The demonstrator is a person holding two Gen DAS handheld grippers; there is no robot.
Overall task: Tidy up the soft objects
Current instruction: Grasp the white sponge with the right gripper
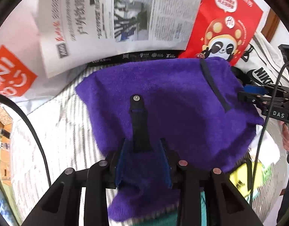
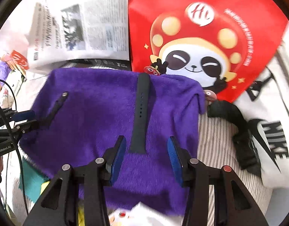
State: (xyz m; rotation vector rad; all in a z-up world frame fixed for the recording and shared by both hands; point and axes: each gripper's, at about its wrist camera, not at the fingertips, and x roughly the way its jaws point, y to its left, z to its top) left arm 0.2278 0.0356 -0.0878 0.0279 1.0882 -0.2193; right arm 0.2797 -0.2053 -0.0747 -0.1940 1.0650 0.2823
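While both grippers are pointed steeply down over the purple plush cloth [image 2: 99, 113], two dark watch-strap halves are seen lying on its pile. Nearest the right gripper [image 2: 146, 156], whose fingers are spread with nothing pinched, the butt end of the long strap half [image 2: 140, 113] is found just ahead between them, its long axis running away along the line of the fingers. The left gripper [image 1: 143, 162] is likewise held apart and empty, with the shorter strap half [image 1: 139, 124] lined up the same way. Each hand is thus nearer its own piece. Beyond the cloth, a newspaper [image 1: 110, 17] and a red panda bag [image 2: 200, 37] are seen.
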